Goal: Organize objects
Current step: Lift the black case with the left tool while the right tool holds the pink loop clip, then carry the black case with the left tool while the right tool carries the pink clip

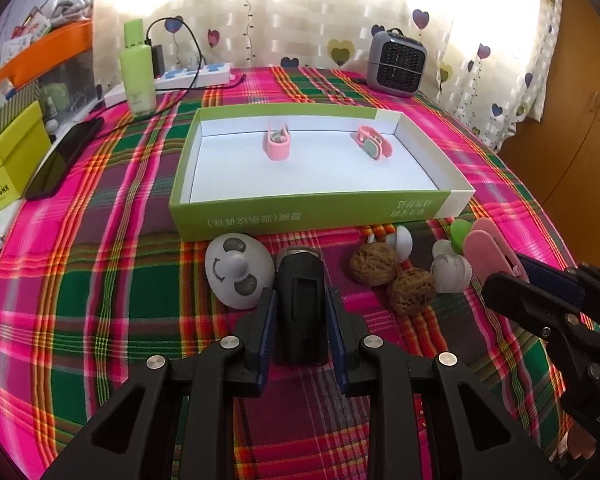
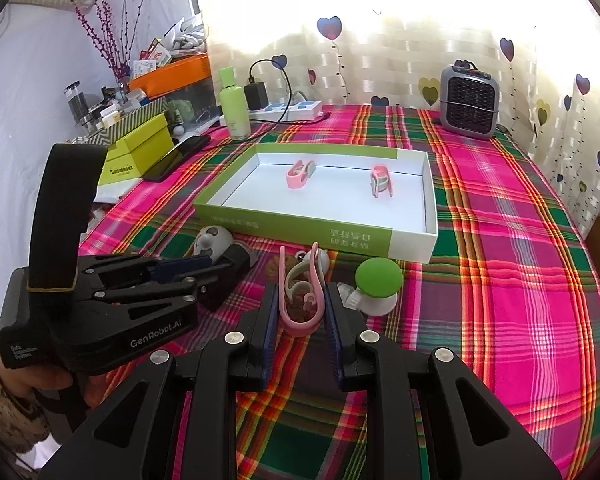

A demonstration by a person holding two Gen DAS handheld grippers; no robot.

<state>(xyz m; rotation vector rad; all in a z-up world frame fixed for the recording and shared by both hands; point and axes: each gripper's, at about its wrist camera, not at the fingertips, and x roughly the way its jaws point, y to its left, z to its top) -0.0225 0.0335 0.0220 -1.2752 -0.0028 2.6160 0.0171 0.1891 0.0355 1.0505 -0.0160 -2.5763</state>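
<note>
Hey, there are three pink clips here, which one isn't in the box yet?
The pink clip clamped in the right hand-held gripper, in front of the green box. The other two clips already lie inside the box.

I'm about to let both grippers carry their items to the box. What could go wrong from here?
The left gripper clamps the black device right beside the grey egg-shaped toy; lifting could nudge it rolling. The right gripper pinches a springy pink clip, which might slip out. Two pink clips already lie in the green box; a drop could knock them.
</note>
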